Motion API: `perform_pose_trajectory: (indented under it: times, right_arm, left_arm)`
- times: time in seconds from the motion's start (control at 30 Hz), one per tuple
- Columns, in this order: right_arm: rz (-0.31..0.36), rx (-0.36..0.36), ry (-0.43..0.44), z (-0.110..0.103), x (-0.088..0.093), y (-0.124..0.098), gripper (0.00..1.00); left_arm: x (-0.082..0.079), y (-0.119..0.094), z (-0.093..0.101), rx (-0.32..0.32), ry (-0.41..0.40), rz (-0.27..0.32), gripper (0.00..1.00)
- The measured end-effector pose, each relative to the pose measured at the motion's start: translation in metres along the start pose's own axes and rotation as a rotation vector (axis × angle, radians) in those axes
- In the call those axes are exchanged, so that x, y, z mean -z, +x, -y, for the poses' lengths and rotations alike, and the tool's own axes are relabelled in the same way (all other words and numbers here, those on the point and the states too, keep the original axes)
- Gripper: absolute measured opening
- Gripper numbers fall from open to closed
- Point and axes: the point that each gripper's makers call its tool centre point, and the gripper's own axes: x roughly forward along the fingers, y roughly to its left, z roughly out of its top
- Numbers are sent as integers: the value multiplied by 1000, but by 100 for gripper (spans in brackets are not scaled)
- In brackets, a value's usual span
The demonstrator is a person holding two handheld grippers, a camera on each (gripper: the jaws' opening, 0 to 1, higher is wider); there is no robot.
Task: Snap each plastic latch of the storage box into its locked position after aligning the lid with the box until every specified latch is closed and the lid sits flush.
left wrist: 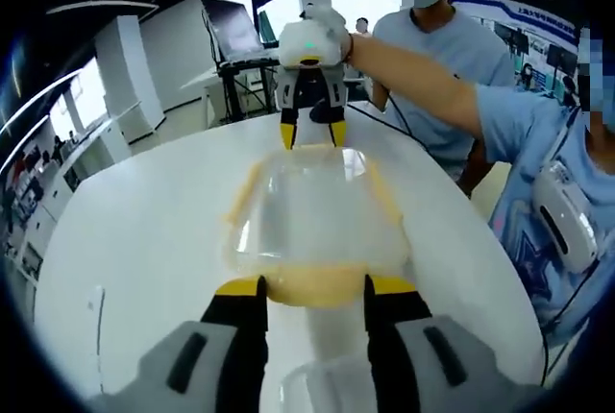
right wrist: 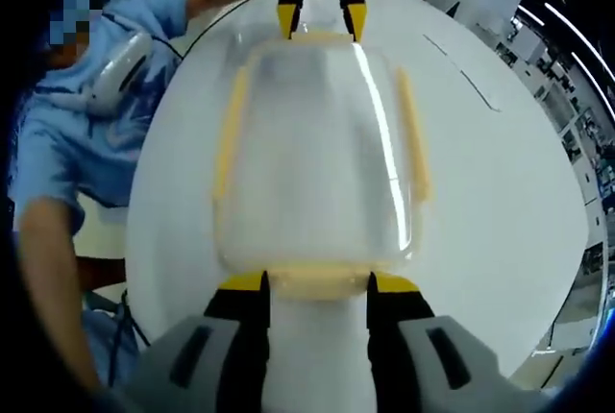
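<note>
Clear storage box [left wrist: 312,230] mid white desk [left wrist: 125,240], lid on, yellow latches on all sides. Left hand-held gripper [left wrist: 312,288] jaws apart, straddling near end latch [left wrist: 312,286]; right hand-held gripper [right wrist: 317,285] likewise at opposite end latch [right wrist: 317,280], probably bracing box, gripping nothing yet

Left tool [left wrist: 312,288] and right tool [right wrist: 317,285] — jaws apart, facing.

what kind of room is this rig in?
Probably an open office or lab: a white table holds the storage box, a laptop on a stand sits behind it, and wall posters hang beyond people standing by.
</note>
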Motion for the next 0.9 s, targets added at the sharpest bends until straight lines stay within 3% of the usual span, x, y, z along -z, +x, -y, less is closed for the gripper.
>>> perform_pose_trajectory:
  times: [0.53,0.9]
  right_arm:
    - [71,45,-30,6,-26,-18,38]
    - [94,41,-37,0,-42,-21,38]
  left_arm:
    - [-4,-28,1,-20,-5,72,38]
    - [0,-40,5,-21,-8,87,38]
